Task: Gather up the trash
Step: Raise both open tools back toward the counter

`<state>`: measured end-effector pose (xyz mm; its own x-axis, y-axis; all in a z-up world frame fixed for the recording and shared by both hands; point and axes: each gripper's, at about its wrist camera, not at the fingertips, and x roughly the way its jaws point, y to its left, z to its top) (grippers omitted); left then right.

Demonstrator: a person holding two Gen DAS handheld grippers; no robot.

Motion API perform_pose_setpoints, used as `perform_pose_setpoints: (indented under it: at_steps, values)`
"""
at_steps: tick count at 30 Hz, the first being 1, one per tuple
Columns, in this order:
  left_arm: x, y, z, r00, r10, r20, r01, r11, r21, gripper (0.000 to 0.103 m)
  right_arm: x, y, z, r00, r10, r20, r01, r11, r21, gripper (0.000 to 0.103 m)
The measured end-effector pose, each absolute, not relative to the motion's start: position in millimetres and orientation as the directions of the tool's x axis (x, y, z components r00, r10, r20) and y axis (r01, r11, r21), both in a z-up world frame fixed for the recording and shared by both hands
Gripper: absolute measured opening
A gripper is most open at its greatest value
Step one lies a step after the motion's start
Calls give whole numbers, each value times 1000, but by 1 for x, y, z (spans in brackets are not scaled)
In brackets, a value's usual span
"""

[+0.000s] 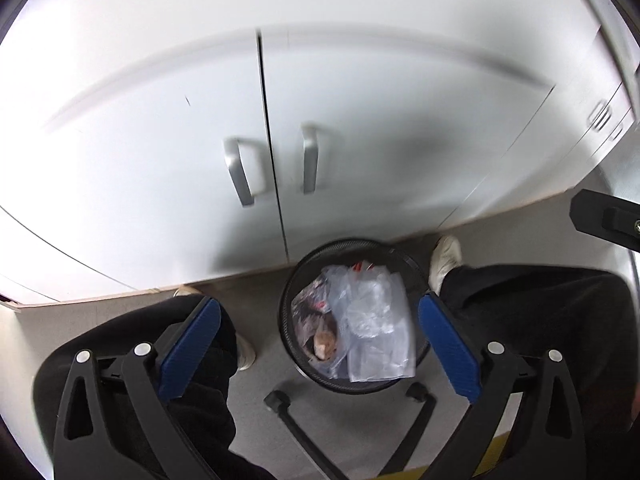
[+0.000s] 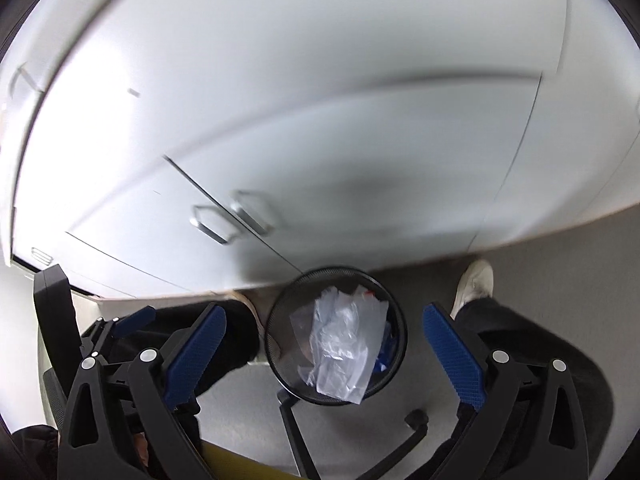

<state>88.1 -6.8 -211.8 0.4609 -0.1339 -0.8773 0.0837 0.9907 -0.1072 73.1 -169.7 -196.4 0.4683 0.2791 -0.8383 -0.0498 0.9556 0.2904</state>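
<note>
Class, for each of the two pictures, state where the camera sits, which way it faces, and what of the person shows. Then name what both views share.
Left wrist: on the left gripper, open, facing steeply down at the mesh bin; dark-trousered legs show.
Right wrist: on the right gripper, open, facing down at the bin; legs, a white shoe.
Shared: bin, plastic bags, white cabinet doors.

Grey floor [image 1: 264,376] carries a mesh bin [image 1: 288,312], chair base [image 1: 296,424], 2 shoes.
</note>
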Motion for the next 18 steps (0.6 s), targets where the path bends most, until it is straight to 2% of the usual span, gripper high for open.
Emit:
perform_pose_setpoints:
  at_steps: [4,8,12,18]
  values:
    - [70,-4,-167,554,-146,-820,117,988,-97,99,56,-164,-153,539,294,-789,-123,955,271,99]
    - [52,-2,-101,689,-164,-706,158,985,-74,99,40,-163,-103,620,305,-723,-188,952,240,99]
    - [47,0,-28,789,-176,-589,169,983,-67,99,31,-171,-47,670,377,-639,-271,926,262,99]
    - [82,-1,59,813,-221,-539,239,970,-37,99,56,-200,39,705,454,-544,-347,891,294,99]
